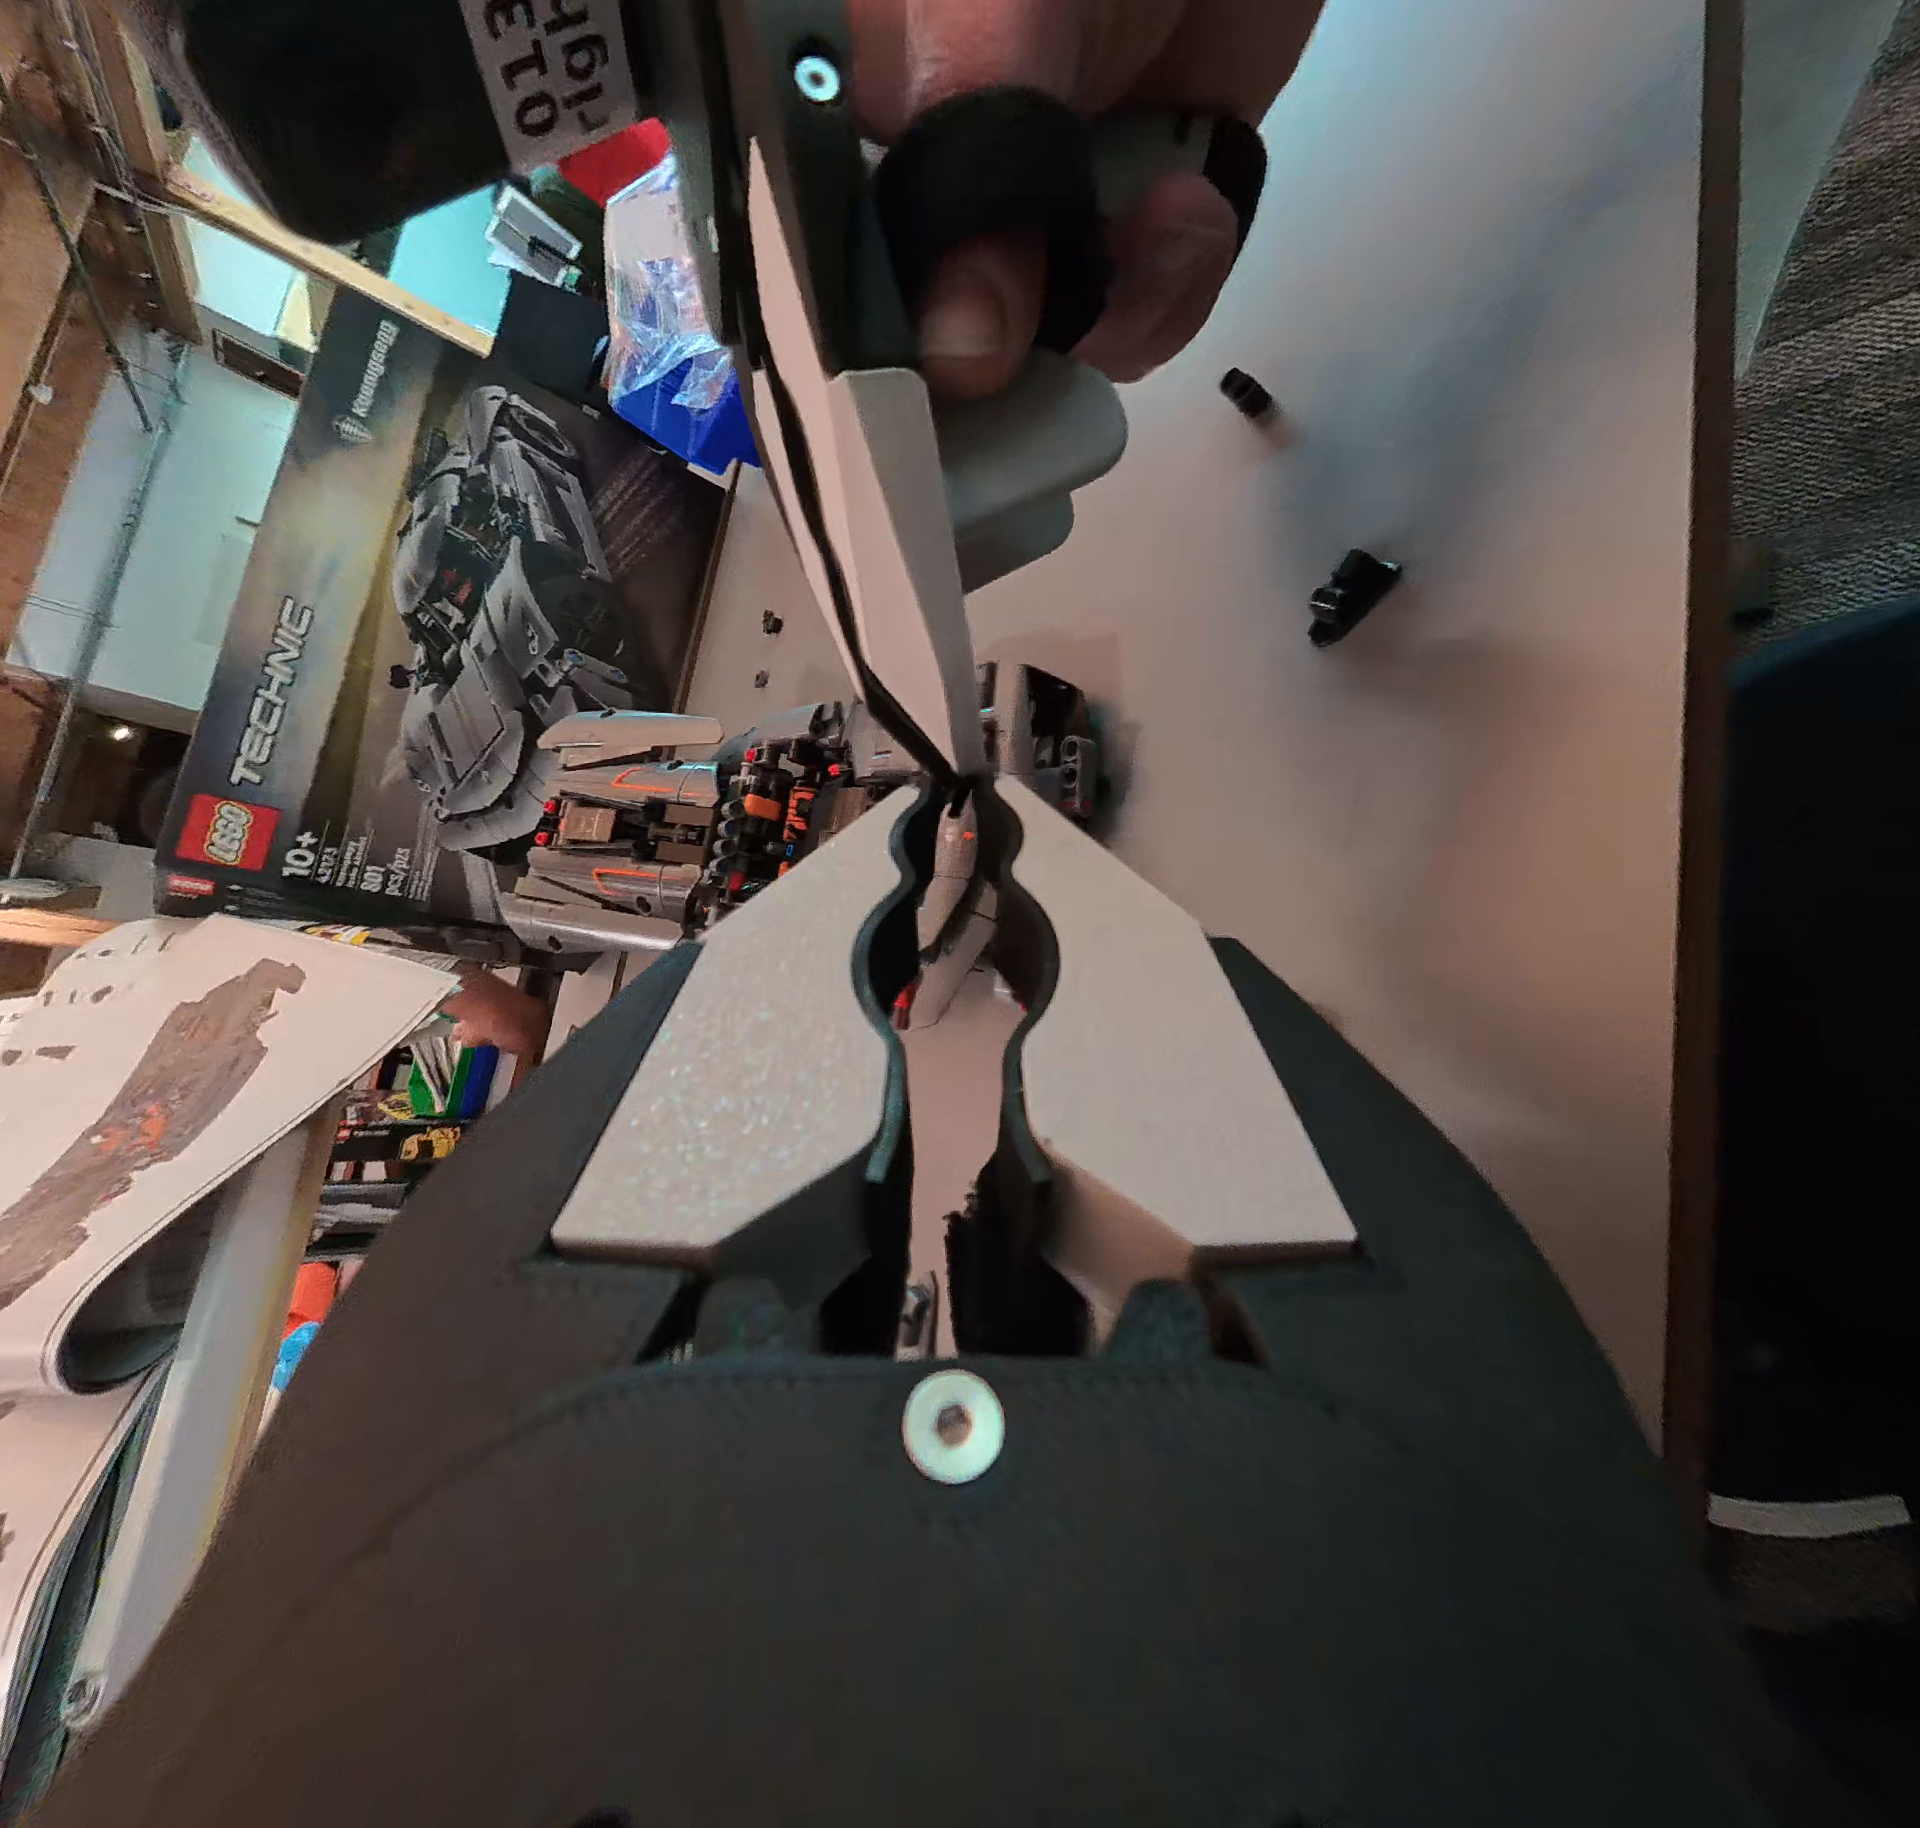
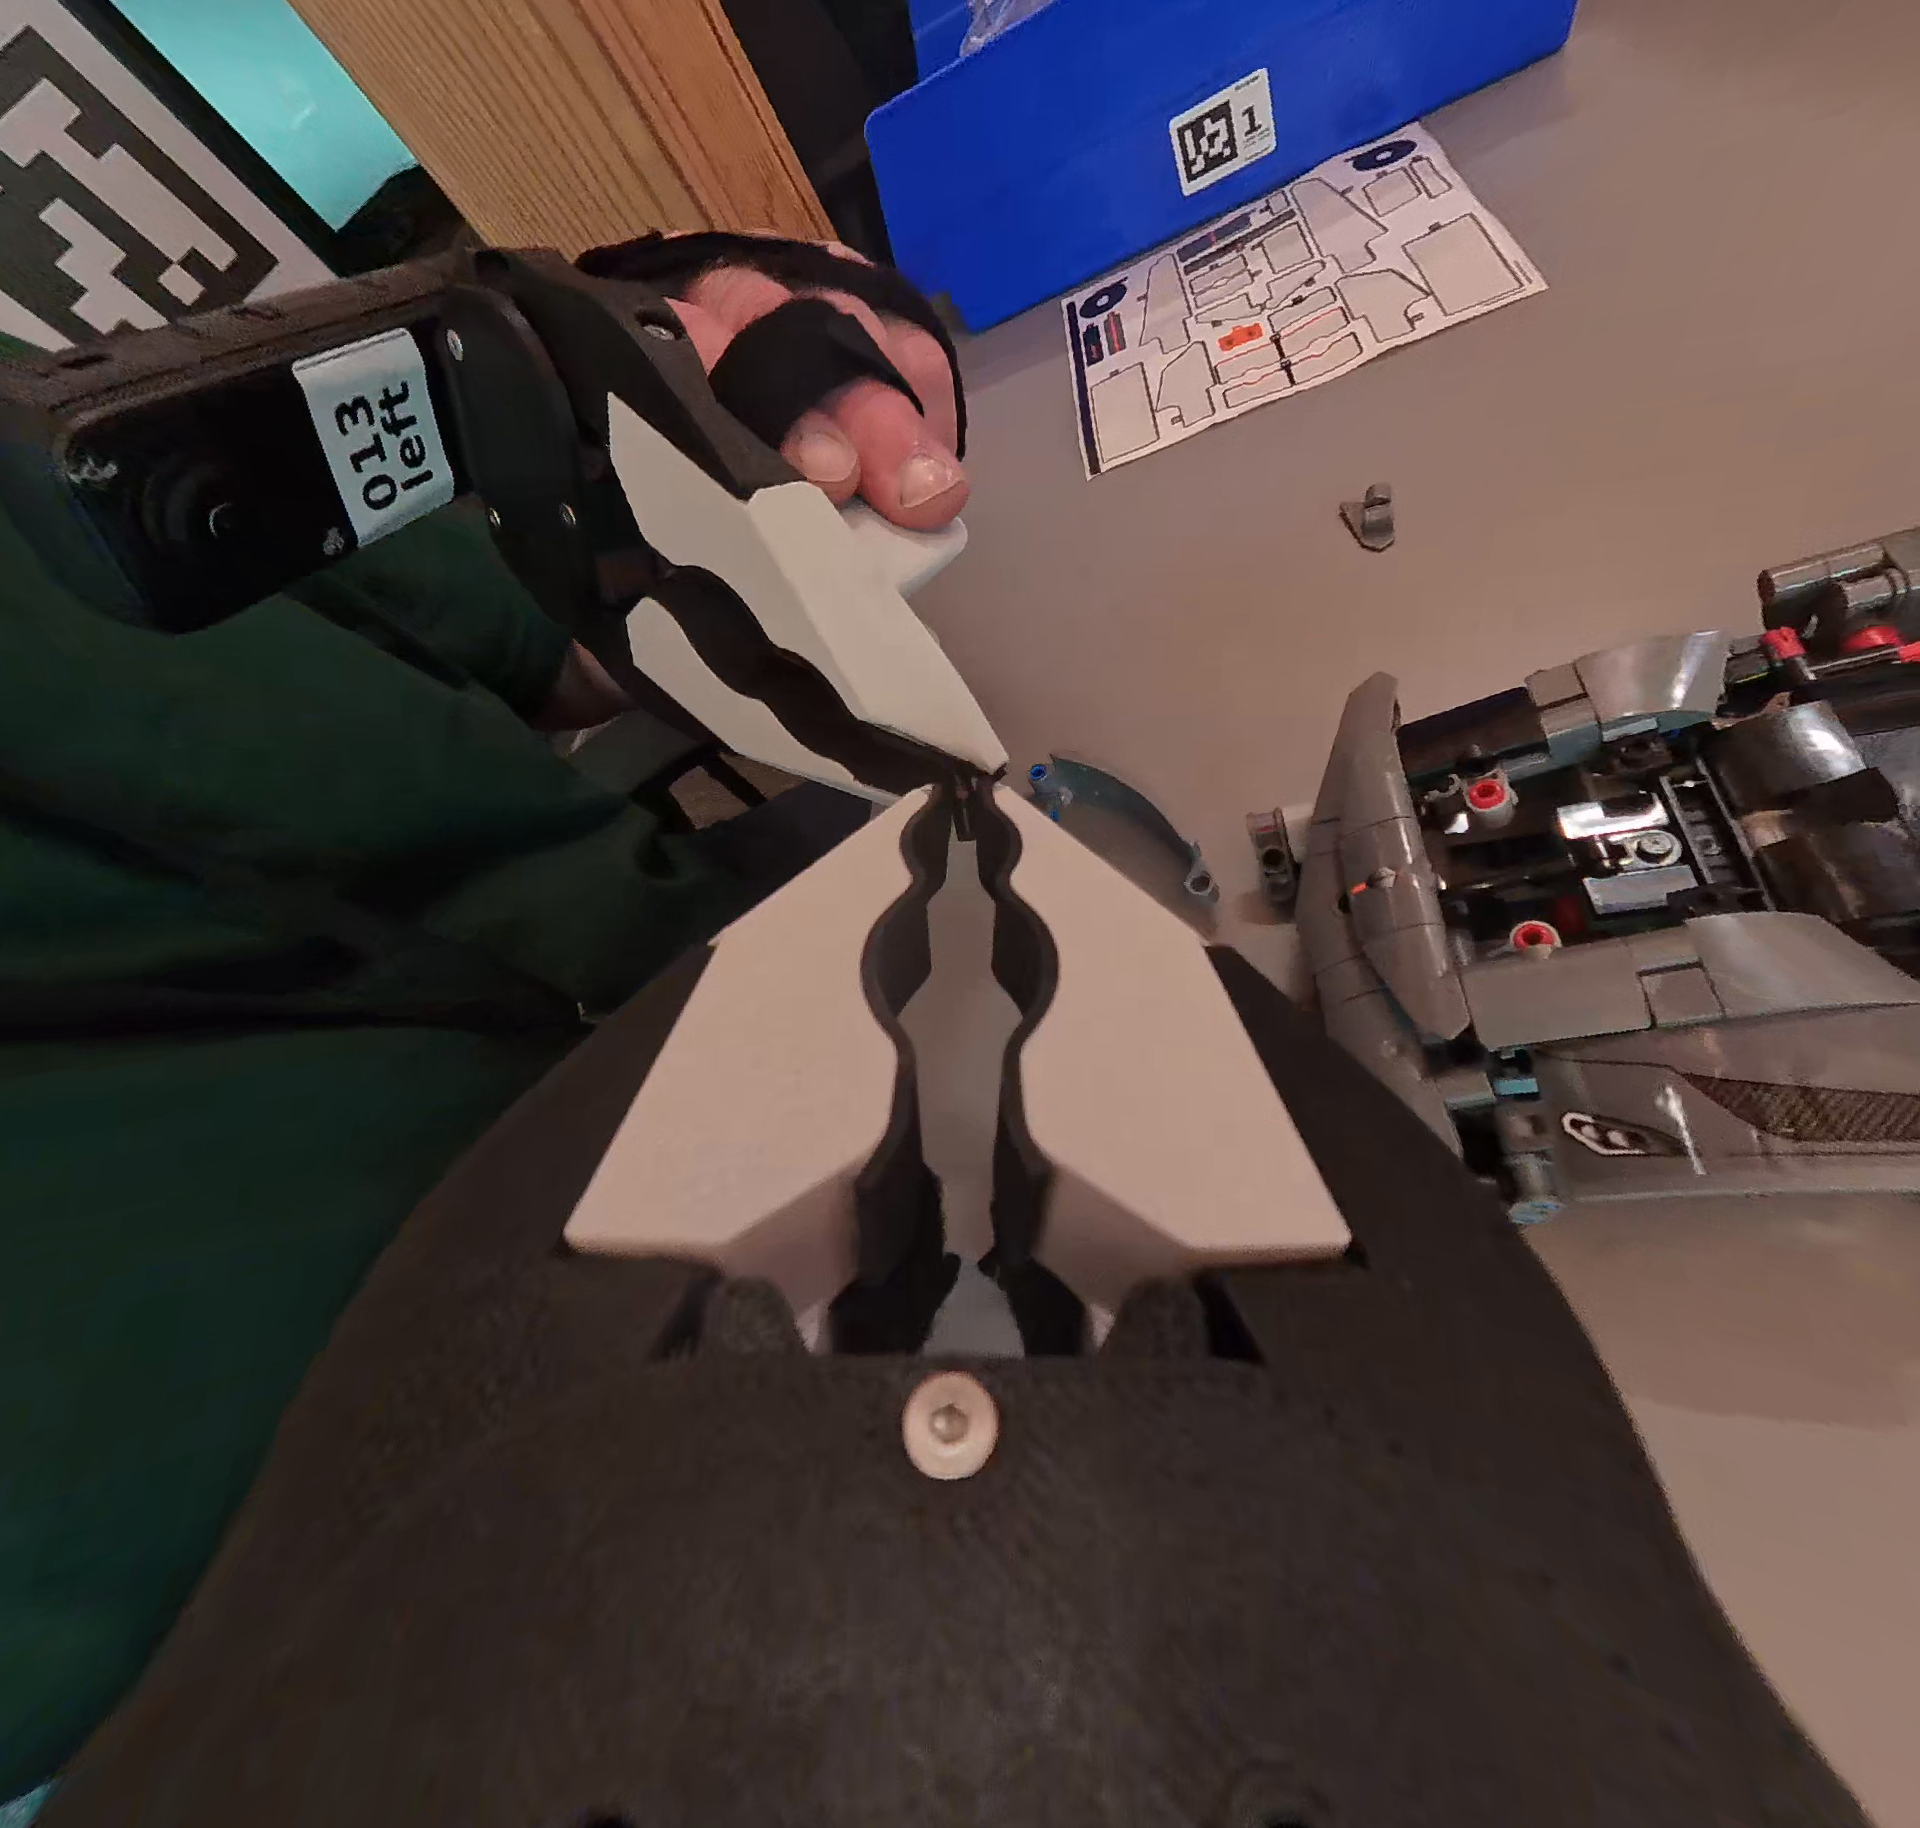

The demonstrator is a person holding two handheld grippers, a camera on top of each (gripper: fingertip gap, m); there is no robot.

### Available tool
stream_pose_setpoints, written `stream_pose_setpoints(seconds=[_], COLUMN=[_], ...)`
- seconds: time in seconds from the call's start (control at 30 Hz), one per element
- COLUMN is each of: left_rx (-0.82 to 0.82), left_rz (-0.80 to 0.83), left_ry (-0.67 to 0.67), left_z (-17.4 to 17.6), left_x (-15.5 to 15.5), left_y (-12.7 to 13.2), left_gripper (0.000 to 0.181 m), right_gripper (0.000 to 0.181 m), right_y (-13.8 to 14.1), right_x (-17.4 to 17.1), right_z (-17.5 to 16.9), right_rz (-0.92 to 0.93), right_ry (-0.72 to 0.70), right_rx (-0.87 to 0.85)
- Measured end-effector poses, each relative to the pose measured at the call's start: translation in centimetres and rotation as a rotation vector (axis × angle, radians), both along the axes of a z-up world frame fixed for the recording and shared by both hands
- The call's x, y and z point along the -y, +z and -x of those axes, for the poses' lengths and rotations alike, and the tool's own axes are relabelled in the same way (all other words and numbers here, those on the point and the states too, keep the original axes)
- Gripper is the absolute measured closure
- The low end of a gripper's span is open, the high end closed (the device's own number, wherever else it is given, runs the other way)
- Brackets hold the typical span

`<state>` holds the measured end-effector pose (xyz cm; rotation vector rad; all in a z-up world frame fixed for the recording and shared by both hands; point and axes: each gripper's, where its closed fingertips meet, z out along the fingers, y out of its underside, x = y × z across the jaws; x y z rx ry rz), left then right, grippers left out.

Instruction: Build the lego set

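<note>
- Step in hand, by the look of it: passing or mating a tiny black piece [image 2: 961,810] tip to tip in mid-air, above the counter [image 2: 1714,531].
- Right tongs [image 2: 964,804] at frame centre of the right wrist view, tips together and clamped on the black piece.
- Left tongs [image 1: 958,810] at centre of the left wrist view, tips nearly touching, meeting the right tongs at the same spot; whether clamped on the piece too or only touching it, cannot tell.
- Part-built grey car [image 2: 1621,937] at the right edge of the right wrist view, flat on the counter, well apart from the pinch point.
- Curved grey panel [image 2: 1127,822] just right of the tips, lying near the car's nose.
- Two loose black pins [image 1: 1351,594] at upper right of the left wrist view, on bare counter.
- Set box [image 1: 416,635] at left, open manual [image 1: 187,1072] at lower left of that view.
- Blue bin [image 2: 1195,95] and sticker sheet [image 2: 1299,303] at upper right of the right wrist view.
- Next move calls for, probably: a steady, aligned push or a clean release by one side, then carrying the piece to the car.
- Risk: a piece this small slipping out on a skewed squeeze.
</note>
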<state>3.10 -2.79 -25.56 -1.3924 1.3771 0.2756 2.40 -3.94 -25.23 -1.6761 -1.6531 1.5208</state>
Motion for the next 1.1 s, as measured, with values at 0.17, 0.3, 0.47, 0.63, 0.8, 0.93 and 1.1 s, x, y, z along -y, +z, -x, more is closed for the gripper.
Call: stream_pose_setpoints(seconds=[0.17, 0.3, 0.47, 0.63, 0.8, 0.93, 1.1], left_rx=[0.169, 0.178, 0.159, 0.172, 0.163, 0.173, 0.181], left_rz=[-0.039, -0.105, -0.167, -0.192, -0.215, -0.224, -0.238], left_ry=[0.043, 0.051, 0.063, 0.053, 0.052, 0.060, 0.053], left_z=[0.7, 0.7, 0.8, 0.9, 0.8, 0.9, 0.7], left_x=[-0.3, -0.1, 0.0, 0.3, 0.6, 0.5, 0.6], left_y=[2.1, 2.9, 3.6, 4.2, 4.4, 4.5, 4.6], left_gripper=[0.180, 0.180, 0.180, 0.180, 0.180, 0.180, 0.179], right_gripper=[0.174, 0.174, 0.179, 0.172, 0.177, 0.177, 0.178], right_y=[2.2, 2.9, 3.5, 4.0, 4.8, 4.7, 4.9], right_x=[-0.7, -0.4, -0.1, 0.0, 0.2, 0.2, 0.4], right_z=[0.7, 0.7, 0.7, 0.8, 0.6, 0.7, 0.7], right_rz=[0.070, 0.110, 0.136, 0.194, 0.254, 0.261, 0.247], right_ry=[-0.059, -0.062, -0.059, -0.052, -0.028, -0.026, -0.023], right_rx=[-0.138, -0.184, -0.219, -0.250, -0.294, -0.283, -0.295])
